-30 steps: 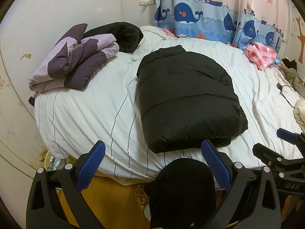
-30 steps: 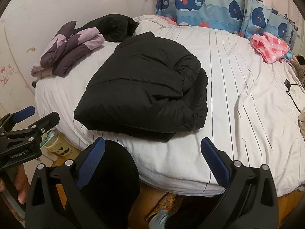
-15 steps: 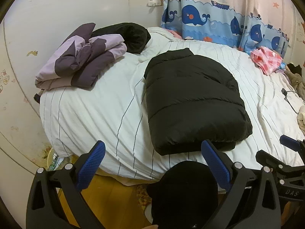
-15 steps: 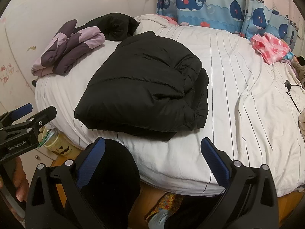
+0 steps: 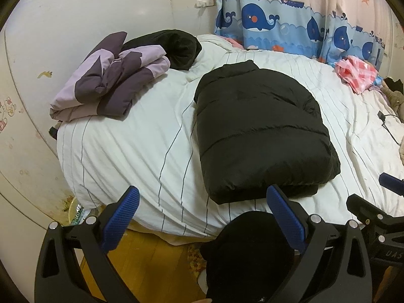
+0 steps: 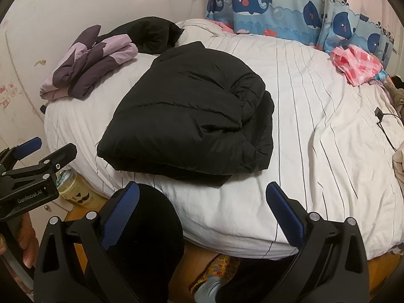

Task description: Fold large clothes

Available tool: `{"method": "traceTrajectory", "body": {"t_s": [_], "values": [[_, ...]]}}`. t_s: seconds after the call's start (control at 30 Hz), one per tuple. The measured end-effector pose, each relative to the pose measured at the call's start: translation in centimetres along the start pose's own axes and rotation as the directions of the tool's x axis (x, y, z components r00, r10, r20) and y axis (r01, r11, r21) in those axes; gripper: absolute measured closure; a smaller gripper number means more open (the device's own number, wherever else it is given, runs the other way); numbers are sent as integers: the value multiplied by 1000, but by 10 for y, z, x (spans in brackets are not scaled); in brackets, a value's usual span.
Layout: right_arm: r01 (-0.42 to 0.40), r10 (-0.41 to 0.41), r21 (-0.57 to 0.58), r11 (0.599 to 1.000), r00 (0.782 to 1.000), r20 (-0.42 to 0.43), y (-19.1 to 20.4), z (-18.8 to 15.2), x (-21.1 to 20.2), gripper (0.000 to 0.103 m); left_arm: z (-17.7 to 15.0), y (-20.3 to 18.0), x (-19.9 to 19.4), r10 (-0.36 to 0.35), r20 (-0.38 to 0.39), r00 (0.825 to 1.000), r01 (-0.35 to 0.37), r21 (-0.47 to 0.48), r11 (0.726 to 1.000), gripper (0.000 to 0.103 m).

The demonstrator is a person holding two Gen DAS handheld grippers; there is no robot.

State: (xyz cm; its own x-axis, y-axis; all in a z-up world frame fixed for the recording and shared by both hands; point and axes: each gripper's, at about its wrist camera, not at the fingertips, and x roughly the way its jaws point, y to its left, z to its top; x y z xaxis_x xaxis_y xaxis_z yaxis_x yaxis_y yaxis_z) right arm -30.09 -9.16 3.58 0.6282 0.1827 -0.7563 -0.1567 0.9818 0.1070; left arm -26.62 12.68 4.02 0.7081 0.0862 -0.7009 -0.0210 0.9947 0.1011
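Note:
A black puffer jacket [image 5: 257, 131] [image 6: 192, 116] lies folded into a thick rectangle on the white striped bed [image 5: 141, 146] [image 6: 315, 116], near its front edge. My left gripper [image 5: 202, 209] hangs open in front of the bed edge, below the jacket's near end and holding nothing. My right gripper [image 6: 202, 202] is open too, just off the bed edge in front of the jacket, with nothing between its blue pads. Each gripper shows at the side of the other's view.
A folded purple and lilac garment [image 5: 111, 85] and a black garment [image 5: 171, 45] lie at the bed's far left. Pink checked cloth [image 5: 356, 75] sits far right by the whale curtain [image 5: 290, 22]. A cable [image 6: 386, 126] lies at right. A person's dark knee [image 5: 247, 257] is below.
Both grippers have drawn back a little from the bed and the left view has shifted leftward. The jacket has not moved.

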Motion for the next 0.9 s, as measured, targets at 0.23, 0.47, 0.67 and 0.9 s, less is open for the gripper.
{"method": "traceTrajectory", "body": {"t_s": [0.23, 0.47, 0.67, 0.9], "values": [[3, -3, 7, 1000, 1000, 0, -1, 0, -1, 6, 0, -1, 1, 4, 4, 1000, -4, -2, 1000, 6], [0, 0, 3, 1000, 1000, -6, -1, 0, 1, 6, 0, 0, -1, 1, 5, 1000, -1, -11, 1000, 6], [-1, 1, 4, 1000, 1000, -8, -1, 0, 1, 6, 0, 0, -1, -2, 4, 1000, 2, -15, 1000, 6], [-6, 6, 1, 1000, 1000, -13, -2, 1, 3, 6, 0, 0, -2, 5, 3, 1000, -5, -13, 1000, 6]]}}
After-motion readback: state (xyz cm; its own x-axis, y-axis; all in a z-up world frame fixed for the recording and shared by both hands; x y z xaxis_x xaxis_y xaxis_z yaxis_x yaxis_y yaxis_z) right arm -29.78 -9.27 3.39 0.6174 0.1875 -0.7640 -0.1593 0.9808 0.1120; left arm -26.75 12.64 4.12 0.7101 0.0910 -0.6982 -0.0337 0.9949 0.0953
